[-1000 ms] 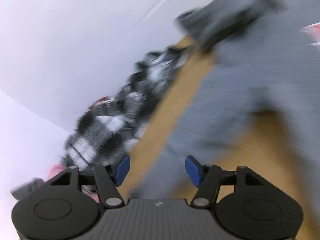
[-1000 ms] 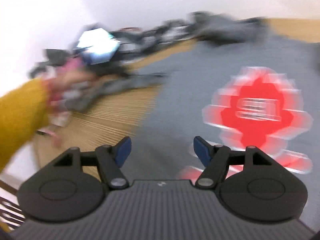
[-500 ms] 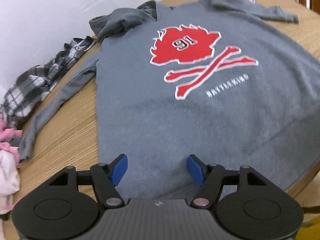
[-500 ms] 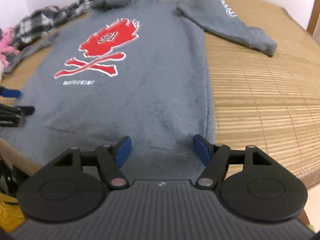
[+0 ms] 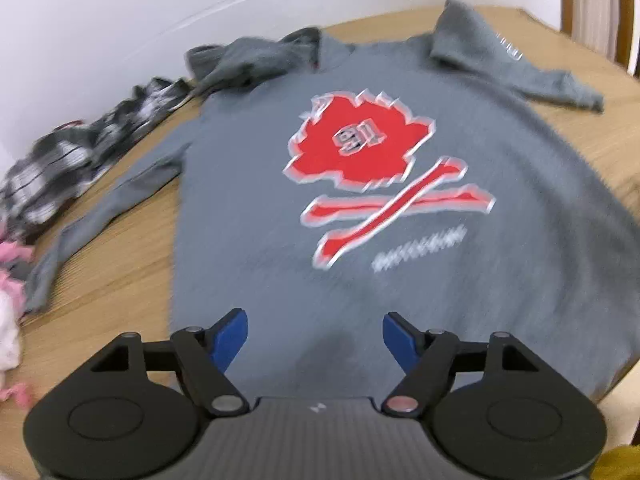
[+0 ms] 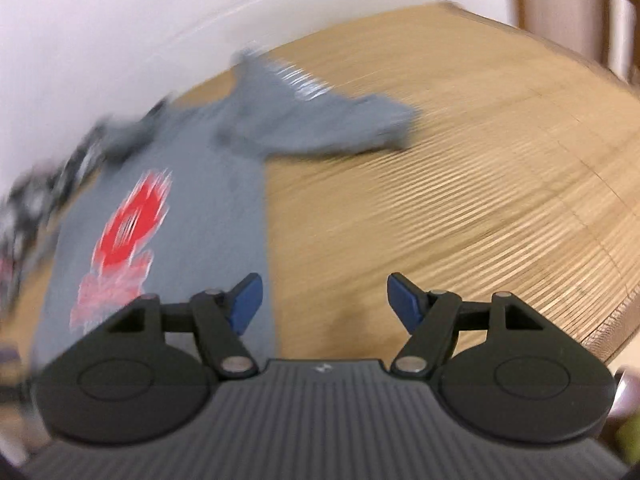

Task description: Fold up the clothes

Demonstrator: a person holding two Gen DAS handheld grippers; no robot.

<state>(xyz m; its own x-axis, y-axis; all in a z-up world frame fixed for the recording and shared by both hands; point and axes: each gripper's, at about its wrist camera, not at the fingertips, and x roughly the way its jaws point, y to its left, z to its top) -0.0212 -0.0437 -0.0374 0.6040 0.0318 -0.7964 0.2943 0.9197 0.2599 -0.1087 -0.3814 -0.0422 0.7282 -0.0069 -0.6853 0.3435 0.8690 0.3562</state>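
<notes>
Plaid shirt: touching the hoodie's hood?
Cannot tell. In the left wrist view the plaid shirt reaches the hood, but blur hides whether they meet.

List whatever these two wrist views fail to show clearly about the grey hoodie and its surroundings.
- Small white lettering under the hoodie print: left wrist view, smeared by motion blur, unreadable.
- Hoodie hem: left wrist view, hidden behind the left tool.
- Red print: right wrist view, blurred; the number is illegible.
- Plaid garment: left wrist view, blurred, running to the frame edge; its type is unclear.
- Sleeve lettering: right wrist view, streaked.
</notes>
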